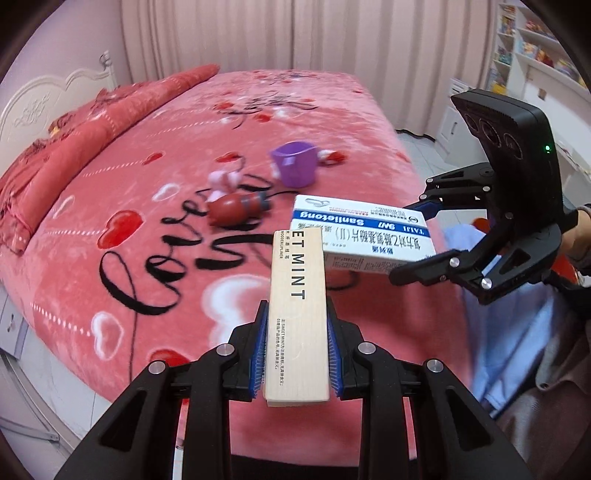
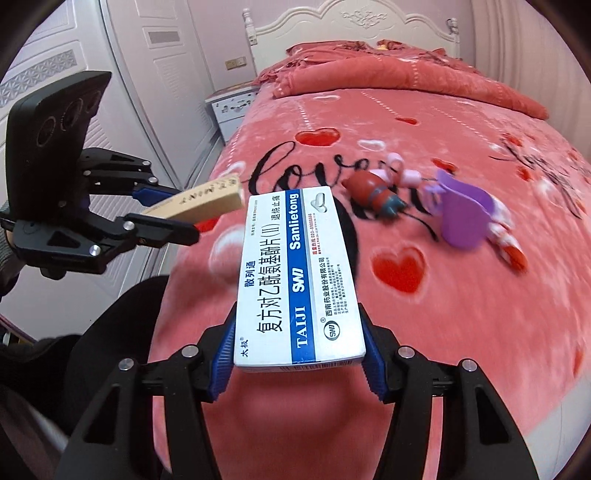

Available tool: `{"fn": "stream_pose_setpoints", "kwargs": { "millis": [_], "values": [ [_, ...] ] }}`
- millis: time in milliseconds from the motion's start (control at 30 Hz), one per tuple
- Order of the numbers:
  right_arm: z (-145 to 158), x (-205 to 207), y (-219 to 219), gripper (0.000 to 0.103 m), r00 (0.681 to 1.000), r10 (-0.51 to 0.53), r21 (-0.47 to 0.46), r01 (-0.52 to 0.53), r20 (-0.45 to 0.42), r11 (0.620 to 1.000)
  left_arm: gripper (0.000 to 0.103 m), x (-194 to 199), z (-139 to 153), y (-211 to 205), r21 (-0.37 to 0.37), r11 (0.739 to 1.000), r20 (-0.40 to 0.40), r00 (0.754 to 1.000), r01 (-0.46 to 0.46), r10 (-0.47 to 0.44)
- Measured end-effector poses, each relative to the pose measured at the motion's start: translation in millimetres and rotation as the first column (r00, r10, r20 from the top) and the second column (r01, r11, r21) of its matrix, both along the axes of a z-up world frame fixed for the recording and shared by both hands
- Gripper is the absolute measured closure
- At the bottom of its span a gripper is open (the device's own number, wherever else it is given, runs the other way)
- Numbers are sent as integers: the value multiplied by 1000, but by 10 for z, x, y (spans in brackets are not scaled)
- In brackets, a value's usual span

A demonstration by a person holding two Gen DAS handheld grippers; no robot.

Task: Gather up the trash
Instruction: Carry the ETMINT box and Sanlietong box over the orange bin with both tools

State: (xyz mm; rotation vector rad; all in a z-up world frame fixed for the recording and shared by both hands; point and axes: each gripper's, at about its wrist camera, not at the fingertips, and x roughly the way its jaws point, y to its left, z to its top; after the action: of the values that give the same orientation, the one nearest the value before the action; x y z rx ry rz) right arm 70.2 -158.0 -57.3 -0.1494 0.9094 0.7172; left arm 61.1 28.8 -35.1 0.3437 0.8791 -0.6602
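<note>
My left gripper is shut on a long beige "SWEET MINT" box and holds it above the pink bed. It shows in the right wrist view at the left, with the beige box in it. My right gripper is shut on a white and blue medicine box, held in the air. In the left wrist view the right gripper holds the medicine box just beyond the beige box's tip.
On the pink heart-print blanket lie a purple cup, a brown and red toy and small pink and red pieces. A folded red quilt lies by the white headboard. A nightstand stands beside the bed.
</note>
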Motion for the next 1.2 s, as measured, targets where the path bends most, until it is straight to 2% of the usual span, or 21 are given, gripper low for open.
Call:
{"fn": "stream_pose_setpoints", "kwargs": {
  "millis": [267,367,533,733,833,900,1100,1200],
  "values": [
    [185,-687,-859,45,986,-165,13,165,37,986,74,-366,103,-695,6,991,26,991,134,-134],
    [240,-921,-1246,45,968,-247,29,245,49,969,74,-439,113,-1103,10,977,35,976,215,-215],
    [311,-1310,-1968,45,917,-393,47,390,70,920,74,-494,157,-1882,18,933,54,931,360,-361],
    [264,-1794,-2914,45,817,-573,51,571,66,820,74,-565,100,-2822,17,860,50,858,511,-511],
    [181,-2039,-3336,45,755,-653,54,651,51,757,74,-628,32,-3268,2,818,40,818,575,-574],
    [86,-2208,-3616,45,703,-710,50,709,37,704,74,-680,-39,-3575,-7,788,27,788,616,-615],
    [-216,-2585,-4196,45,573,-819,34,819,-7,573,74,-810,-278,-4272,-18,710,-9,710,704,-704],
    [-392,-2702,-4418,45,519,-854,16,855,-33,519,74,-824,-437,-4494,-32,695,-47,694,718,-719]
  ]
}}
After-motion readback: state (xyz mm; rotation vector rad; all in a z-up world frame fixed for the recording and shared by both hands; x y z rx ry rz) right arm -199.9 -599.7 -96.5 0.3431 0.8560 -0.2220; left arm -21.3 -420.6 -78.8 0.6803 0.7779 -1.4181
